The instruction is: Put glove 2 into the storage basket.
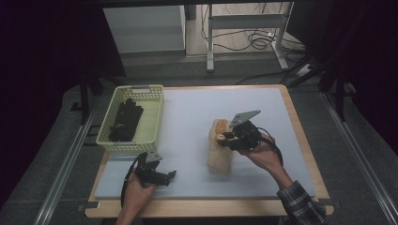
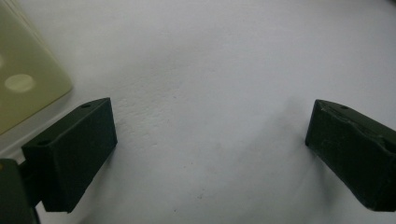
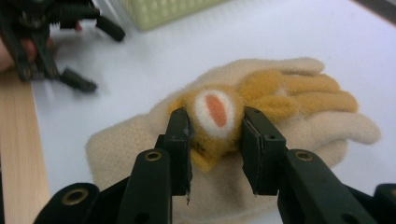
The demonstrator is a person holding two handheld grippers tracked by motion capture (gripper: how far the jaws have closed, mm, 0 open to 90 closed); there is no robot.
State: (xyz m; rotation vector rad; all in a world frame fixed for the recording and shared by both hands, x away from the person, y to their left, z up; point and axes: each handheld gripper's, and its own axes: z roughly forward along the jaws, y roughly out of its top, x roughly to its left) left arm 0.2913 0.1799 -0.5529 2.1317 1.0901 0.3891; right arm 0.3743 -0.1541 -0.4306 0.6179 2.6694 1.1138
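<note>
Far-left corner of tabletop: pale yellow-green plastic basket (image 1: 152, 101) w/ slotted walls, dark black fabric item (image 1: 126, 120) lying inside, along its length.

Near-left edge, just below basket's near rim: left gripper (image 1: 168, 176) in person's left hand (image 1: 136, 192), lying low over grey-white mat (image 1: 187, 112), pointing right along near edge. Jaws spread wide, nothing between them; in left gripper view bare mat between the two black pads, basket corner (image 2: 28, 79) at upper left.

Centre-right of tabletop, nearer the near edge than the far one: beige fleece glove (image 1: 220, 157) lying flat on mat, fingers toward far edge. On its top, a mustard-yellow plush patch (image 3: 261, 93) w/ round white-and-orange bump (image 3: 215, 109).

Right of glove: right gripper (image 1: 224, 138) in person's right hand (image 1: 263, 154), plaid sleeve (image 1: 300, 204) at near-right corner, grey three-cornered plate (image 1: 244, 117) on top. Pointing left at glove. Jaws part closed, pads pressed on both sides of bump, pinching plush; glove body below on mat. Left gripper (image 3: 70, 56) visible at upper left in right gripper view, well apart from glove.
</note>
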